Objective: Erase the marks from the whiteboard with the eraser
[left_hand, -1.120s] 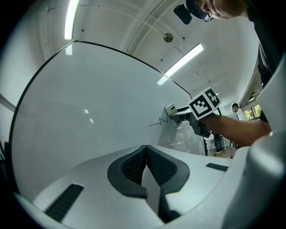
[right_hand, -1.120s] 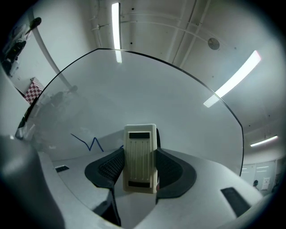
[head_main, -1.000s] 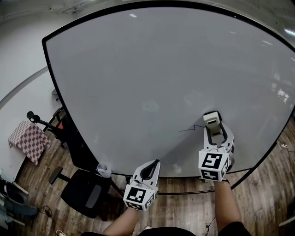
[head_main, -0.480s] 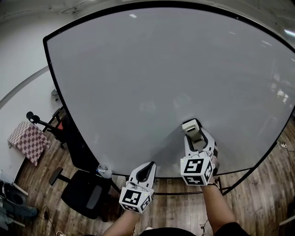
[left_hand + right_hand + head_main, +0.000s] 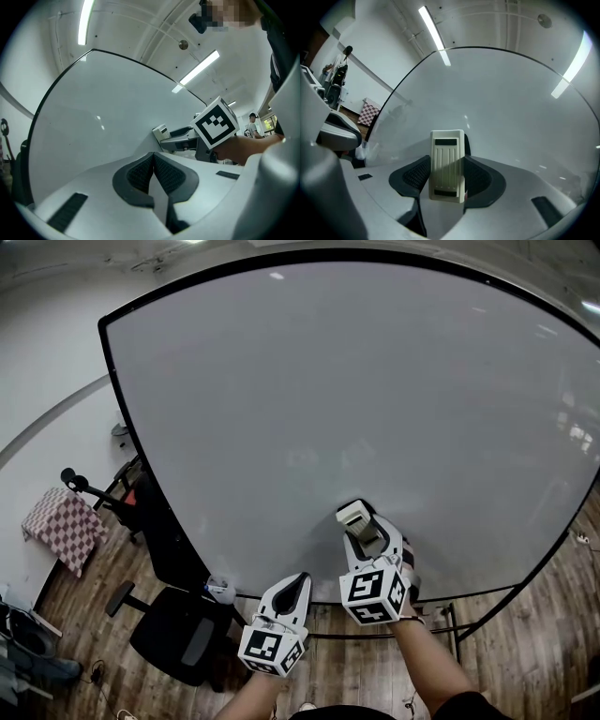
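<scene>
- Eraser (image 5: 447, 164) likely light, with stiff plastic back and soft wiping face; best pinched across long sides.
- Right gripper (image 5: 447, 177) clamped on it that way, wiping face seemingly against lower whiteboard (image 5: 328, 381).
- Left gripper (image 5: 153, 171) closed tight on nothing, low beside board's bottom edge.
- No marks made out on board in any view.

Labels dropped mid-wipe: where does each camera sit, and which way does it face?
Head view: person's head, looking down at the whiteboard; left claw, right claw, forearms show.
Left gripper view: on the left claw, facing up the whiteboard; its shut jaws show.
Right gripper view: on the right claw, facing the whiteboard; jaws clamp the eraser.
Shared: all show the eraser.
</scene>
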### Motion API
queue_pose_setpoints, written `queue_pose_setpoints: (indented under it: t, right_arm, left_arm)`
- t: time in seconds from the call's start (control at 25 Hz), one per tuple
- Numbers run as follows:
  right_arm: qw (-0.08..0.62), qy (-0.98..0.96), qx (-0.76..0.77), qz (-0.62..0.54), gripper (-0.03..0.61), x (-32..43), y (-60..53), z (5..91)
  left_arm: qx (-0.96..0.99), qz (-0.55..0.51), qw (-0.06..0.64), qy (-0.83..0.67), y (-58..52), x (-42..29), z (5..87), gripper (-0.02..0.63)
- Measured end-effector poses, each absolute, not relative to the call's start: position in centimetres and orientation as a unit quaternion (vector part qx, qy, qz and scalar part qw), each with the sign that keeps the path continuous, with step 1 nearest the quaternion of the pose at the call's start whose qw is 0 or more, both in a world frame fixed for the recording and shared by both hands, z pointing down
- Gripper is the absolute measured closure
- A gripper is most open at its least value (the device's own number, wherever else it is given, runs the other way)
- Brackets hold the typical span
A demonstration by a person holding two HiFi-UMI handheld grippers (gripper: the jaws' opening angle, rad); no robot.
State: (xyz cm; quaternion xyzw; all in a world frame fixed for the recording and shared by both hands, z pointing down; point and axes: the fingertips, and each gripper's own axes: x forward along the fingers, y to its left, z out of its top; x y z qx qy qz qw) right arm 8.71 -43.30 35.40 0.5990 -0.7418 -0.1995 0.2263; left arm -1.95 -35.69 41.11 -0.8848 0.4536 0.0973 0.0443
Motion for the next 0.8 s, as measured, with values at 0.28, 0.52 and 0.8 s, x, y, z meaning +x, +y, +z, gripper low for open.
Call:
queue_pose_setpoints:
  t: [0.28,0.52,0.8]
  right_arm:
    - [0.217,-0.755,0.586,-0.198,0.333,7.9,-43.2,35.8]
    - [0.184,-0.779,0.569,-0.189,0.333,8.1,-41.6,34.8]
    - [0.130,-0.780,0.568,-0.226,0.333,10.2,-37.1,31.0]
  left_arm:
    - [-0.876,0.091,0.043,0.471,-35.4,-3.3,41.3,0.594]
    - [-0.874,0.081,0.033,0.477,-36.2,-3.1,41.7,0.594]
    - [-0.883,0.078,0.038,0.461,-37.0,-1.5,41.2,0.594]
